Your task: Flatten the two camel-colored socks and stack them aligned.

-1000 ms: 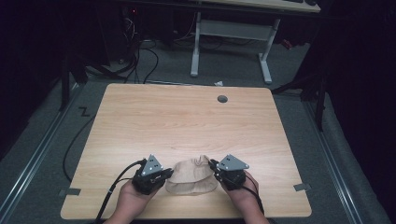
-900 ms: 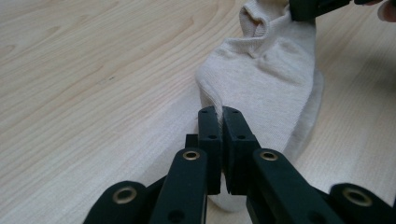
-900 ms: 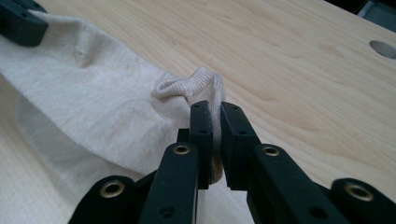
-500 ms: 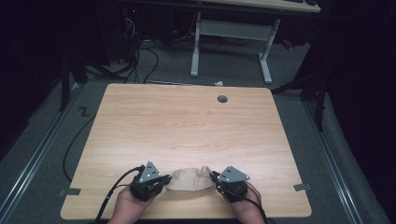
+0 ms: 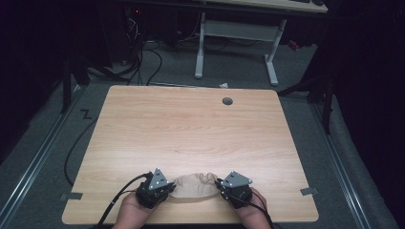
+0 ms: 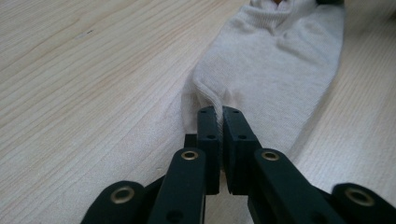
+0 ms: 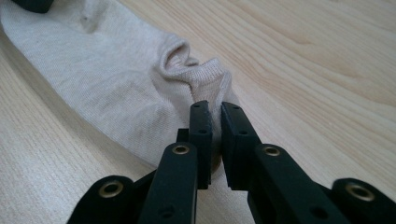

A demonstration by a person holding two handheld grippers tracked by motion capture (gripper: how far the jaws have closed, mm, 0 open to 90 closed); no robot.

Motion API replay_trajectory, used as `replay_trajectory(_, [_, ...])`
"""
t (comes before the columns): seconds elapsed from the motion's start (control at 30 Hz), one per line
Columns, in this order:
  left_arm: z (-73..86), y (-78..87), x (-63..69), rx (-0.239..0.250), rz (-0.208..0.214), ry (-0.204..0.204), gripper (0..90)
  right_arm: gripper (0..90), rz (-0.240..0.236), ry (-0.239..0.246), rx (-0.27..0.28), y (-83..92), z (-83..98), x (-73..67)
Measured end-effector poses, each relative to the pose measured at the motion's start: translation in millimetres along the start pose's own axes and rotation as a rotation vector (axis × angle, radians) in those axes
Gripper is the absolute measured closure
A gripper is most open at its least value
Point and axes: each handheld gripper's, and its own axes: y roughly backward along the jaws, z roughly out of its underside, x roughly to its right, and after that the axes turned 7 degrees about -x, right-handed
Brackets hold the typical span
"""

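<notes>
Near tabletop (image 5: 191, 124) edge: left tongs (image 5: 168, 191) clamp the beige sock's (image 5: 193, 186) left end | right tongs (image 5: 220, 185) pinch its bunched right end | sock's long axis runs side to side between them, each hand equally close.

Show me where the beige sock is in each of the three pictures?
High view: the sock lies near the table's front edge, stretched between the two grippers.
Left gripper view: it runs from the closed jaws to the top right.
Right gripper view: it runs from the jaws to the top left.
Shared landmark: the pale wood-grain table.
</notes>
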Motion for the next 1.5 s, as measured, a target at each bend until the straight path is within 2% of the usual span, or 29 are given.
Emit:
replay_trajectory(0.37, [0.3,-3.8,-0.1,-0.007,-0.017,-0.004,75.2,78.0,0.001,-0.011,-0.030,-6.7,2.3,2.8])
replay_trajectory(0.87, [-1.3,0.4,-5.3,0.032,-0.015,0.023,60.5,65.3,-0.001,-0.049,0.029,-1.1,-0.1,7.1])
replay_trajectory(0.97, [-2.2,2.8,-7.7,0.049,-0.031,0.028,57.1,63.5,0.002,-0.052,0.046,0.9,-1.5,8.2])
replay_trajectory(1.13, [-2.1,9.9,-20.5,0.078,-0.050,0.054,53.9,61.3,0.006,-0.073,0.079,4.7,-3.8,15.7])
replay_trajectory(1.27, [1.4,19.3,-39.3,0.110,-0.063,0.104,53.0,59.7,0.017,-0.106,0.095,7.7,-2.0,27.1])
replay_trajectory(1.4, [8.5,28.4,-60.8,0.135,-0.080,0.174,51.7,57.8,0.035,-0.150,0.098,8.6,3.2,43.2])
replay_trajectory(1.5, [15.2,34.2,-75.7,0.135,-0.117,0.203,50.6,56.9,0.052,-0.180,0.097,8.5,8.4,55.5])
